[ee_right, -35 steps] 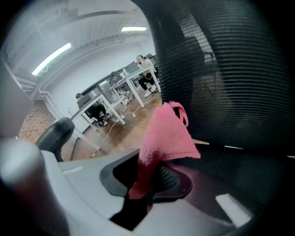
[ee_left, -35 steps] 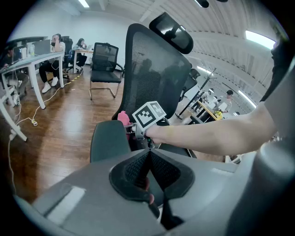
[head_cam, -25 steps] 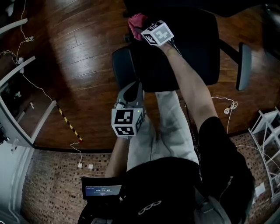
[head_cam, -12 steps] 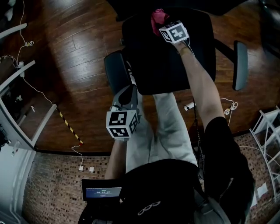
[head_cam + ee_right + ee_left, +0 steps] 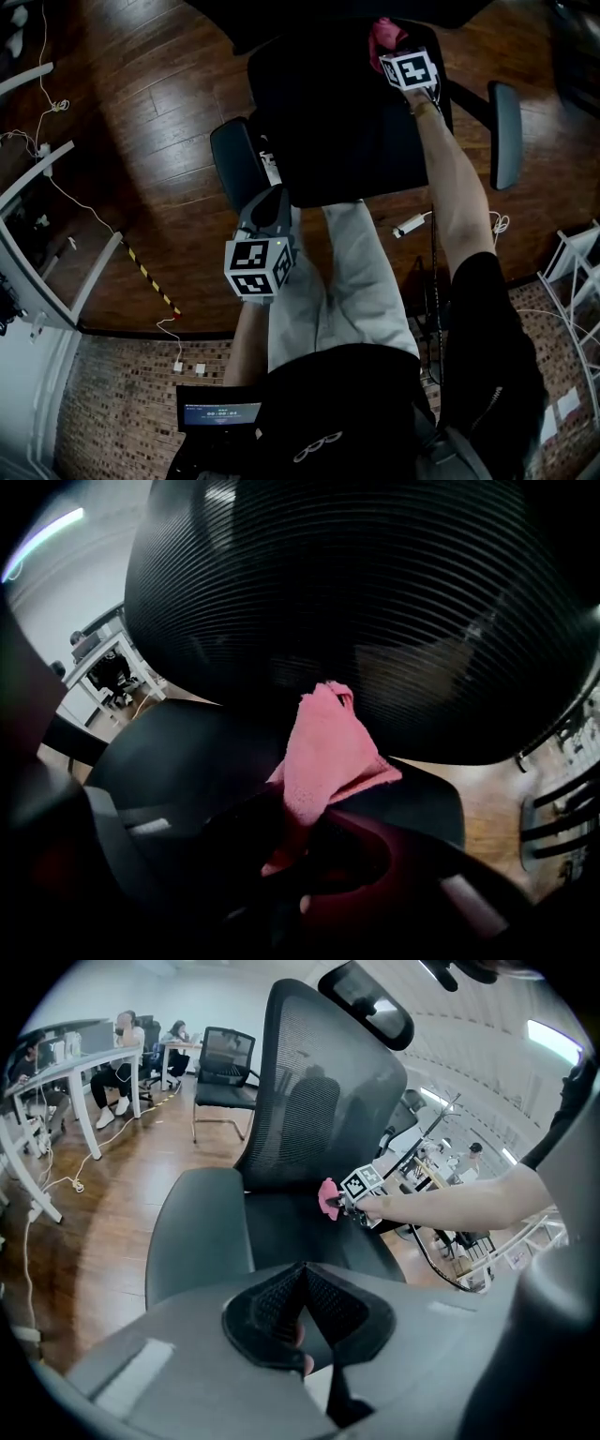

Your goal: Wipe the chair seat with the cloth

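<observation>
A black office chair seat [image 5: 347, 122] fills the upper middle of the head view. My right gripper [image 5: 392, 49] is stretched out to the seat's far right part, shut on a pink cloth [image 5: 383, 34]. In the right gripper view the cloth [image 5: 328, 752] hangs from the jaws against the seat, just in front of the mesh backrest [image 5: 375, 602]. The left gripper view shows the same cloth [image 5: 329, 1198] at the back of the seat [image 5: 291, 1232]. My left gripper [image 5: 272, 208] is held near the seat's front edge, shut and empty.
The chair has a left armrest [image 5: 234, 164] and a right armrest [image 5: 505, 134]. Wooden floor [image 5: 141, 112] surrounds it, with cables [image 5: 56, 84] and a white desk frame [image 5: 37, 187] at left. A white rack [image 5: 577, 281] stands at right. Other people sit at desks [image 5: 84, 1063] far off.
My right gripper has swept the pink cloth from the seat's back left to its back right. The left gripper has barely moved.
</observation>
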A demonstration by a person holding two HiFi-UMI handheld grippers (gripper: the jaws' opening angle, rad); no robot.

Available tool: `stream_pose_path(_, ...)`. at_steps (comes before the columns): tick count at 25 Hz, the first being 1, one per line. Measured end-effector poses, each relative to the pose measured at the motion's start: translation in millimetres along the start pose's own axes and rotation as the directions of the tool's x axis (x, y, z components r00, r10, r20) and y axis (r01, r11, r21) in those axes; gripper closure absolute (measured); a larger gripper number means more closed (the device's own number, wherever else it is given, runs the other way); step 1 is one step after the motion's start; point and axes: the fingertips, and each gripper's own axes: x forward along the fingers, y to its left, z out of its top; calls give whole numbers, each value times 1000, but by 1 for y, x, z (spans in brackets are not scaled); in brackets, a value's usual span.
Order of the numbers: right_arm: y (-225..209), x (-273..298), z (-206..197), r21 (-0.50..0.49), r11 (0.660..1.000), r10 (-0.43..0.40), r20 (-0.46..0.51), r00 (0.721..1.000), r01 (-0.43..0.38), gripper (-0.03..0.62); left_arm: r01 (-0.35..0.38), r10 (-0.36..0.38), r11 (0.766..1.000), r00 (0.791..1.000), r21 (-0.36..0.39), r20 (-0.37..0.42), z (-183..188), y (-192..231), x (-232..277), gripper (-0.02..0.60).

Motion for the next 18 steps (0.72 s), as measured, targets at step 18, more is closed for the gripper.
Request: stream_pose_path(18, -130, -89, -47, -87, 864, -503, -172, 847, 495, 528, 18, -18, 1000, 1000, 21, -9, -1, -4, -6, 588)
